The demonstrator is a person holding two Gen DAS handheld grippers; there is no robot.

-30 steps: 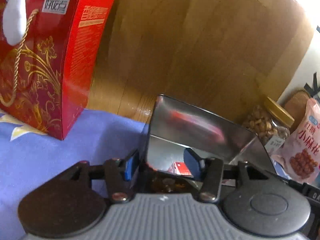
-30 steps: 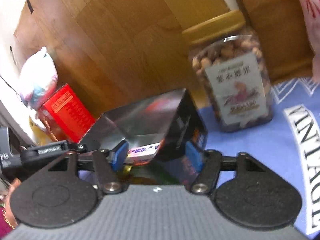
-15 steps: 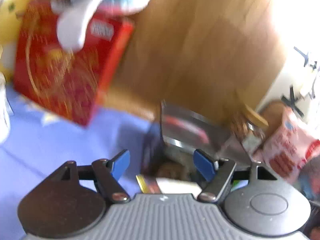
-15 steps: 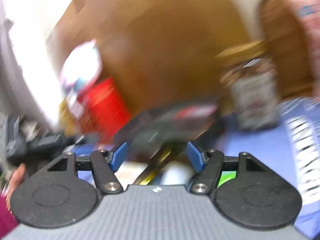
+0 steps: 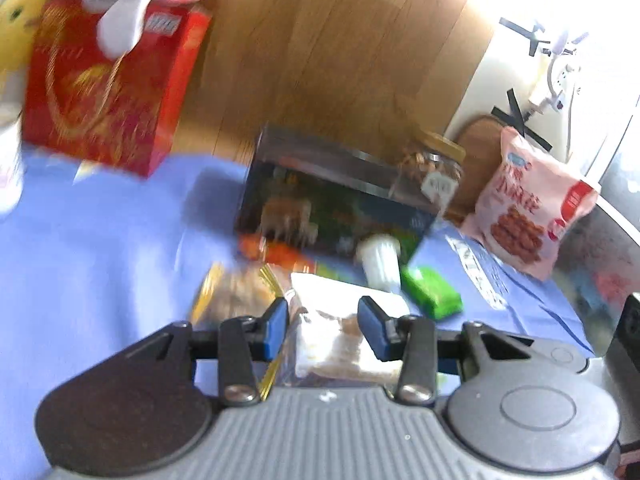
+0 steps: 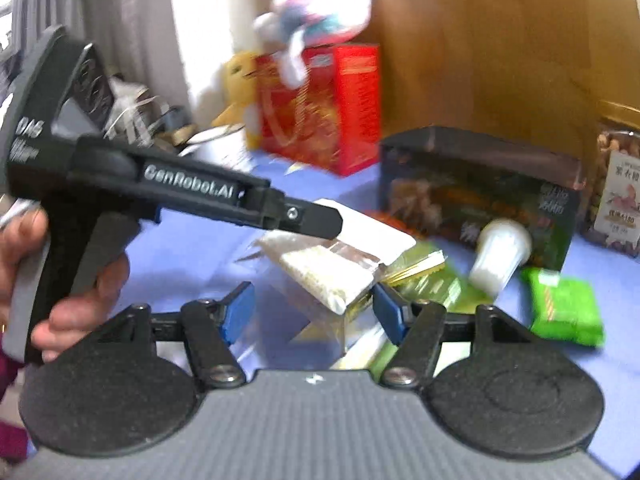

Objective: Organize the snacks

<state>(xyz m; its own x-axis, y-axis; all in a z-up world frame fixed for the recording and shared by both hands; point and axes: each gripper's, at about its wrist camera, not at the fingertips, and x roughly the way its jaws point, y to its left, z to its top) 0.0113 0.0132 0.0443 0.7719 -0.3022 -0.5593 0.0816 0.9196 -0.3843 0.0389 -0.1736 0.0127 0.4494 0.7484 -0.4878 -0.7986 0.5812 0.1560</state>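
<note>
A dark open snack box (image 5: 332,204) (image 6: 480,196) stands on the blue cloth. Loose snacks lie in front of it: a clear packet of white and brown snack (image 5: 340,332) (image 6: 332,268), a gold-edged packet (image 5: 228,292) (image 6: 416,268), a white cup-shaped snack (image 5: 380,260) (image 6: 500,256) and a green packet (image 5: 432,292) (image 6: 564,308). My left gripper (image 5: 323,328) is open and empty above the clear packet. My right gripper (image 6: 314,312) is open and empty, just before the same pile. The left gripper's body also shows in the right wrist view (image 6: 168,188).
A red gift box (image 5: 108,88) (image 6: 320,108) with a plush toy (image 6: 320,12) on it stands at the back left. A jar of nuts (image 5: 436,168) (image 6: 616,196) and a pink snack bag (image 5: 528,204) stand at the right. A wooden panel (image 5: 320,52) rises behind.
Both grippers have pulled back from the dark box and let go of it. The box now stands on the cloth with the loose snacks lying before it.
</note>
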